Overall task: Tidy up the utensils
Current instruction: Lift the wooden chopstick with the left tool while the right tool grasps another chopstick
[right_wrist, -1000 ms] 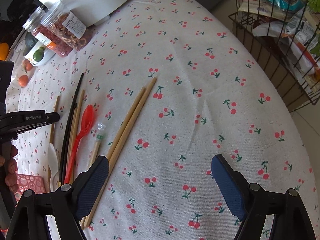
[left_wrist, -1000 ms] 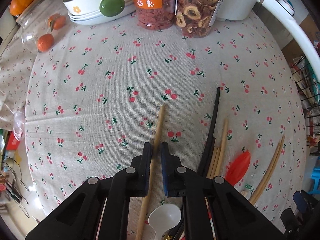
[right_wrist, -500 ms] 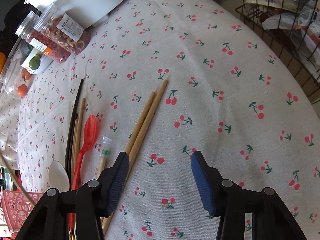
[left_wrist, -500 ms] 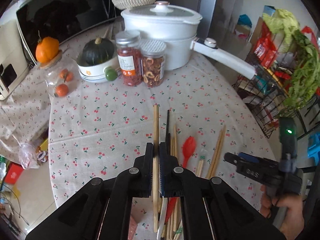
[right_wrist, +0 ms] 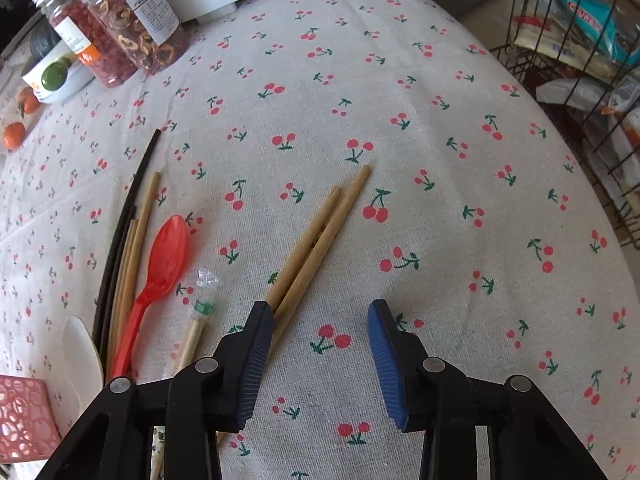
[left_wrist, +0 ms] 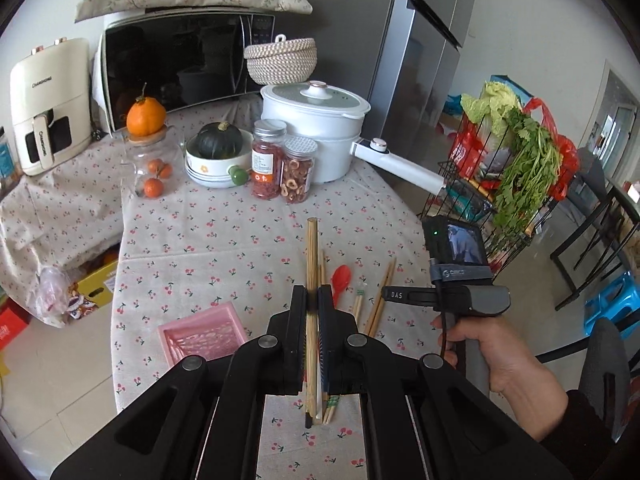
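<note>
My left gripper (left_wrist: 313,294) is shut on a wooden chopstick (left_wrist: 311,264) and holds it high above the table. A pink basket (left_wrist: 202,338) sits below it to the left. My right gripper (right_wrist: 320,312) is open just above the cloth; its left finger (right_wrist: 256,344) is right beside a pair of wooden chopsticks (right_wrist: 320,236). To their left lie a wrapped chopstick pair (right_wrist: 198,320), a red spoon (right_wrist: 160,260), thin wooden chopsticks (right_wrist: 138,240), black chopsticks (right_wrist: 124,224) and a white spoon (right_wrist: 86,356). The right gripper also shows in the left wrist view (left_wrist: 386,294).
At the table's far end stand two jars (left_wrist: 282,166), a white pot (left_wrist: 316,128) with a long handle, a bowl with a squash (left_wrist: 218,156) and a glass jar of oranges (left_wrist: 154,168). A wire rack of groceries (right_wrist: 580,40) stands past the right edge.
My left gripper has lifted the chopstick off the table and risen high. My right gripper has come down and forward to the wooden pair, its jaws narrower than a second ago.
</note>
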